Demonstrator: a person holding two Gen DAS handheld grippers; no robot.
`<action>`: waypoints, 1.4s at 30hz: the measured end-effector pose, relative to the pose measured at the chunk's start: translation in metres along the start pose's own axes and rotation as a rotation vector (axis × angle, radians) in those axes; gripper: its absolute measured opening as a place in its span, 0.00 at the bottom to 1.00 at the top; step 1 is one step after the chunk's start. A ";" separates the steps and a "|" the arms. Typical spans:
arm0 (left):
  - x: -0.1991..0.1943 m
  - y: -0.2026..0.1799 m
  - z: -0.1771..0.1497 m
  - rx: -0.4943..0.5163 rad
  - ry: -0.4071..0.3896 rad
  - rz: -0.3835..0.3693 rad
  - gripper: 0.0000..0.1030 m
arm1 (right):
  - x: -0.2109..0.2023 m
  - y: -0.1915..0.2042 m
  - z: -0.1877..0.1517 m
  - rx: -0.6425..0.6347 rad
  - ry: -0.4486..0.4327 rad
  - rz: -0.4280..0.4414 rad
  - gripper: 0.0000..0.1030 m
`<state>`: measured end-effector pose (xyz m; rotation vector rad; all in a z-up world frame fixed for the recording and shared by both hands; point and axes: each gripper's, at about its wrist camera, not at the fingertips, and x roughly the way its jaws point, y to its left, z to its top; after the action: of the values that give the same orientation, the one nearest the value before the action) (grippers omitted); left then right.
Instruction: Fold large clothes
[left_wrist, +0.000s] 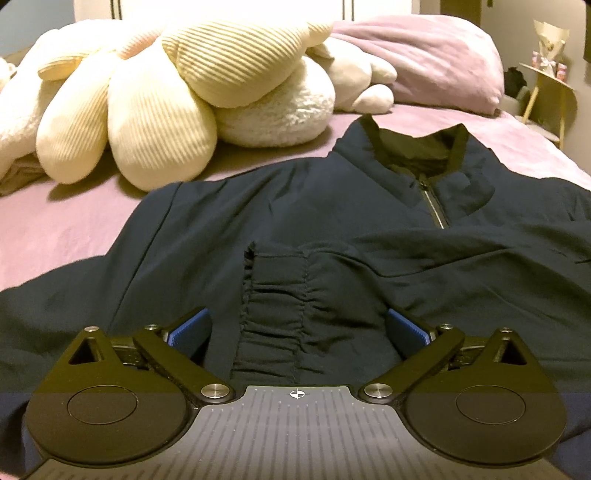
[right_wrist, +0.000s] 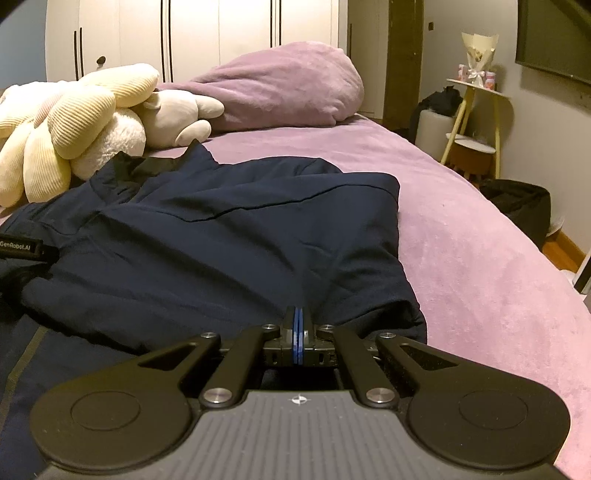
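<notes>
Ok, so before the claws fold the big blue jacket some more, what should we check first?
1. Left claw open around the gathered elastic cuff: ok, pads wide apart either side.
2. Right claw shut: ok; whether it pinches fabric of the navy blue zip-up jacket: cannot tell.
3. Jacket lying flat on the purple bedspread: not ok, wrinkled.
4. Zipper closed: ok where visible.
5. Cream ribbed flower-shaped plush pillow off the jacket: cannot tell, they sit very close.
</notes>
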<state>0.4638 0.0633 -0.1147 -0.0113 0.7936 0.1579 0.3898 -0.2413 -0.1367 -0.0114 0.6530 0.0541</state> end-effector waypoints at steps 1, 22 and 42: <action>-0.001 0.000 0.001 0.004 0.003 0.002 1.00 | 0.000 0.000 -0.001 -0.004 -0.002 -0.002 0.00; -0.043 0.048 -0.010 -0.162 0.102 -0.023 1.00 | -0.008 0.022 -0.003 -0.077 0.033 -0.034 0.09; -0.164 0.431 -0.183 -1.169 -0.030 0.145 0.61 | -0.116 0.043 -0.038 0.175 0.023 0.148 0.19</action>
<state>0.1578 0.4541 -0.1051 -1.0525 0.5784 0.7384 0.2724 -0.2048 -0.0964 0.2056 0.6794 0.1398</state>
